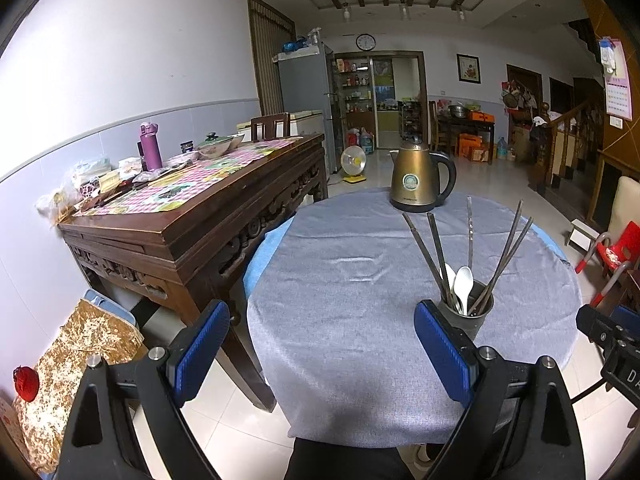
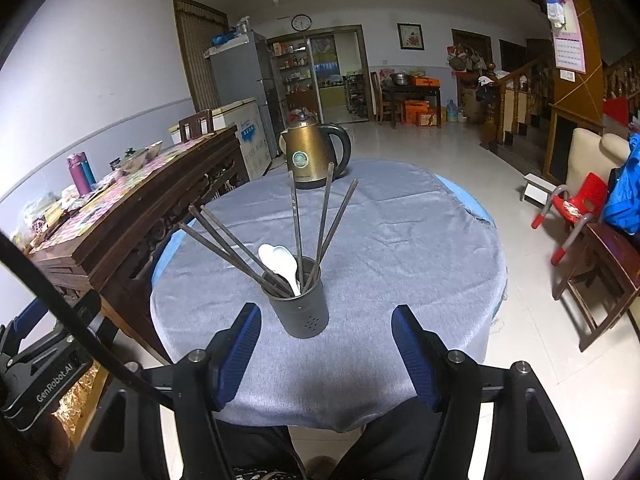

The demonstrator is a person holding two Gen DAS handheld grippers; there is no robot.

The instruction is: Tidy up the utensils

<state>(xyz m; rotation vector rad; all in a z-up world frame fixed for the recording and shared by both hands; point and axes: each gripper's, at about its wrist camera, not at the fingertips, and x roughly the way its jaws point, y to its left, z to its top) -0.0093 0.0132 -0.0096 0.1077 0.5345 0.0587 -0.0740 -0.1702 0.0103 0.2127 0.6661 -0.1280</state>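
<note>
Looking through my left wrist view first, I see my left gripper [image 1: 322,344] with jaws spread wide and nothing between them, held over the near edge of the round table [image 1: 352,272] in its grey cloth. The utensil holder [image 1: 468,316] stands just beyond my right-hand finger, partly hidden by it, with dark chopsticks [image 1: 432,252] fanning out and white spoons [image 1: 462,284] tucked inside. A gold kettle [image 1: 420,178] sits at the far side, well apart from the holder. Only this view shows the cloth's bare left half, with no stray utensil on it.

Turning to my right wrist view, my right gripper [image 2: 326,340] is likewise spread apart and empty, the utensil holder [image 2: 300,312] standing upright just ahead, nearly centred between the fingers. Here I get the holder's whole perforated wall and count of chopsticks [image 2: 296,232] more plainly, plus one spoon [image 2: 280,264] leaning left.

I judge the job essentially finished: everything visible already stands in the holder, and I see nothing left to gather.
</note>
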